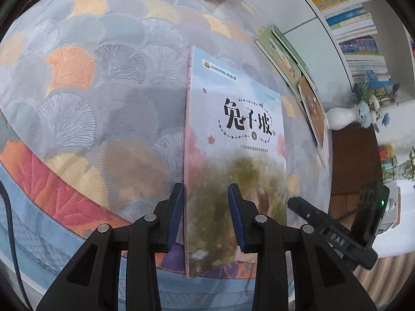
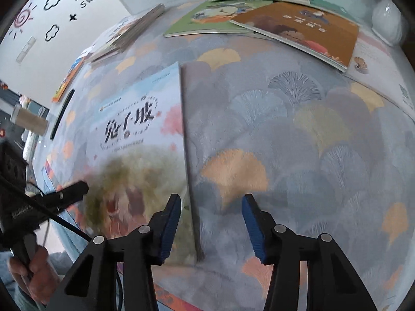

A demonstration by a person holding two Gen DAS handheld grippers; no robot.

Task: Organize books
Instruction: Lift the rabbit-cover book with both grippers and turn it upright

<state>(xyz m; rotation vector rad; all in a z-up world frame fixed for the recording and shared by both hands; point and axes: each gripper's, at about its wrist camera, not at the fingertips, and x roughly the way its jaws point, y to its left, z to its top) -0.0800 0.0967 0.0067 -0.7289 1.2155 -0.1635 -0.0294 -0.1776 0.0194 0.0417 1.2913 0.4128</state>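
Pale picture book lying on the patterned bench, both tongs at its near end.

The thin pale-blue picture book with black title characters (image 1: 233, 140) lies flat on the bench under a fan-patterned grey, orange and yellow cloth (image 1: 98, 85). The left tongs (image 1: 206, 215) straddle its near spine edge at a narrow gap; I cannot tell whether the blue pads press on it. The right tongs (image 2: 211, 226) hover over its opposite long edge, jaws apart, nothing gripped. A brown-covered book (image 2: 306, 28) and a green-covered book (image 2: 207, 18) overlap at the far side; a white vase (image 1: 342, 118) stands beyond them.
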